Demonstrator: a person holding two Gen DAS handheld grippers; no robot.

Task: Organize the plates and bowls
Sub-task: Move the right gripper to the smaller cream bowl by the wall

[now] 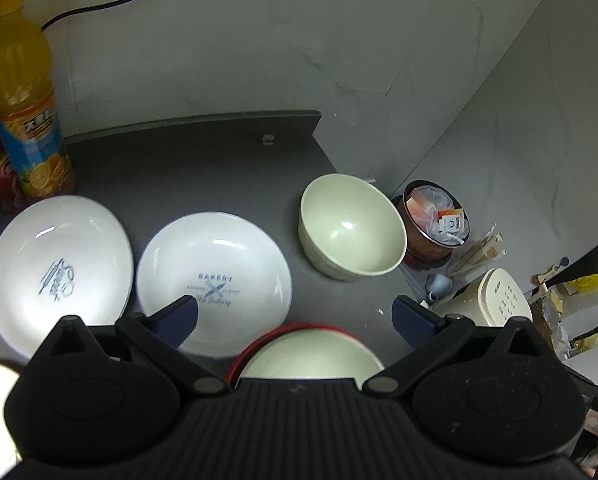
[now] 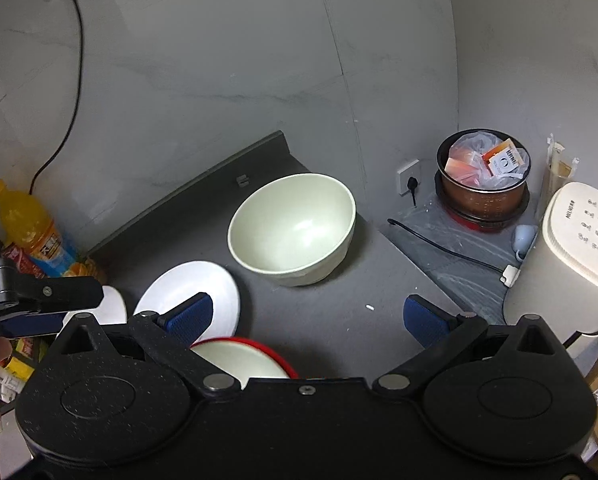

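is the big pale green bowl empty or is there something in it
Empty. The large pale green bowl stands upright on the dark grey countertop, and both wrist views show only its bare glossy inside.

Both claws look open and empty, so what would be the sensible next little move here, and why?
Probably lower the open left claw onto the rim of the white "Bakery" plate, to stack it on the other white printed plate beside it. Both plates lie flat and separate.
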